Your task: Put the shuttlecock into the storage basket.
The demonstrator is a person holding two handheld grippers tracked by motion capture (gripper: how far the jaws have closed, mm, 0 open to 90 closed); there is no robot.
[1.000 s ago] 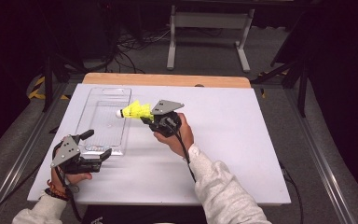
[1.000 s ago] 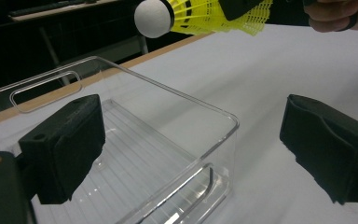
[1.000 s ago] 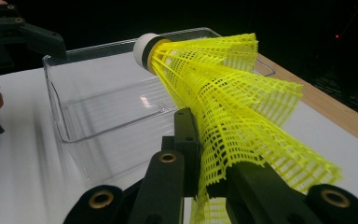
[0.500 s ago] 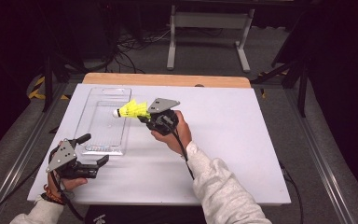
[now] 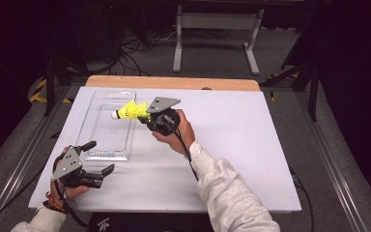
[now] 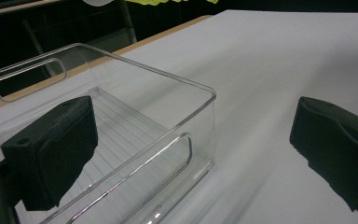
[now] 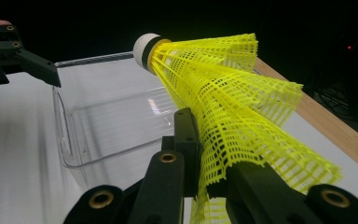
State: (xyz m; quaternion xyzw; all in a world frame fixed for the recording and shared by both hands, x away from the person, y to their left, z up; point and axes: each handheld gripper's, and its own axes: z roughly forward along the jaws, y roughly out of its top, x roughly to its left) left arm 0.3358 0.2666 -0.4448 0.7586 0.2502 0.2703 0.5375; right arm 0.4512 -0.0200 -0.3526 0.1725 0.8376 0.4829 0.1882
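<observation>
The yellow shuttlecock is pointing its white cork toward the table's left, its long axis lying roughly level above the clear plastic bin. The right gripper is pinching the mesh skirt, jaws nearly closed on it; the skirt's lower edge is hiding behind them. The left gripper is waiting near the bin's near corner, jaws spread wide, holding nothing.
</observation>
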